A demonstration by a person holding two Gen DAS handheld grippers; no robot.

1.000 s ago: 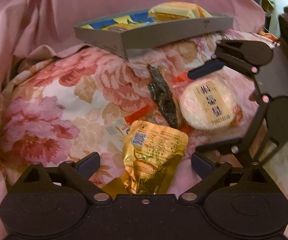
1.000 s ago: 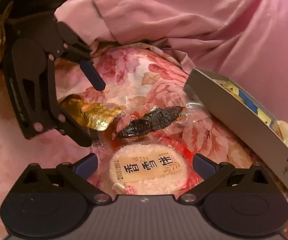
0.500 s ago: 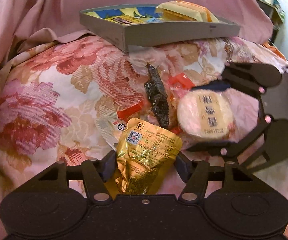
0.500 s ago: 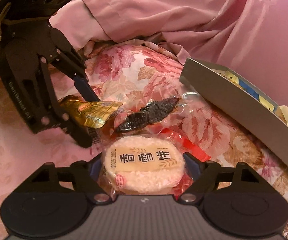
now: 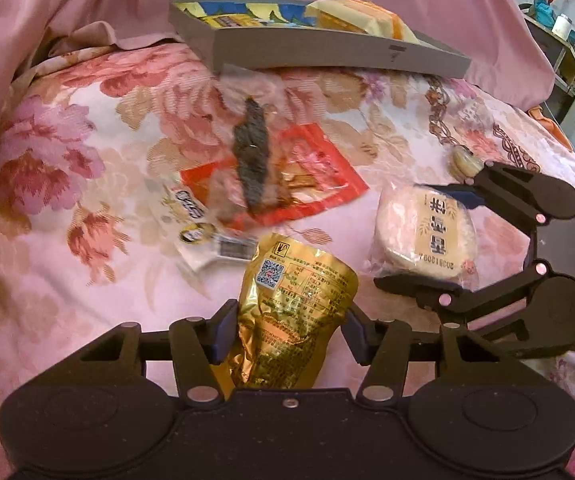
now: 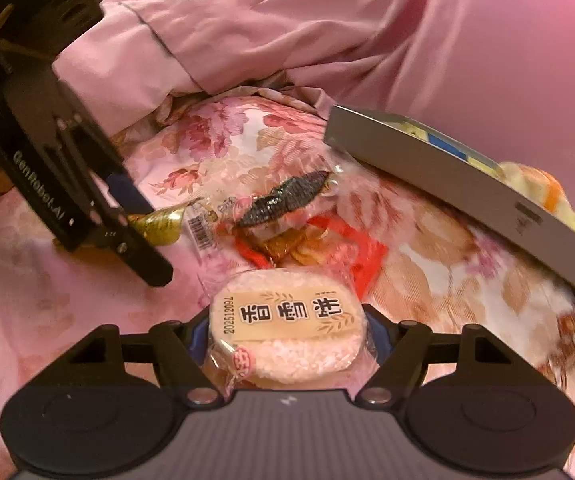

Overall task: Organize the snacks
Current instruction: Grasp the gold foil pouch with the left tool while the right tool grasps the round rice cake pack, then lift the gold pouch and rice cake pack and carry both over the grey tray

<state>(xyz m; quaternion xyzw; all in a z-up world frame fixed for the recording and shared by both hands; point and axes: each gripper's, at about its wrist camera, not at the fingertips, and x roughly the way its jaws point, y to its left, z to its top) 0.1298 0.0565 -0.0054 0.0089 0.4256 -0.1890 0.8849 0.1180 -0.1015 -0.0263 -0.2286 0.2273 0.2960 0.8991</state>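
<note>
Two grips just made: left gripper (image 5: 285, 330), open a sec ago, is closing with pads on the gold pouch (image 5: 293, 312); right gripper (image 6: 287, 338) likewise on the rice cracker (image 6: 287, 330). Both lifted clear of the remaining packets (image 5: 263, 172), likely bound for the grey tray (image 5: 327, 48). Surface: floral bedspread (image 5: 67, 152), pink sheet (image 6: 327, 28) behind; shelf at far right.

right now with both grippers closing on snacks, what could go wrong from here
1. The left gripper is closing on the gold pouch near its lower end; the slick foil could slide out.
2. The right gripper is closing on the round rice cracker; it may crack.
3. The grey tray rests tilted on soft bedding and already holds packets, so dropped-in snacks may spill.
</note>
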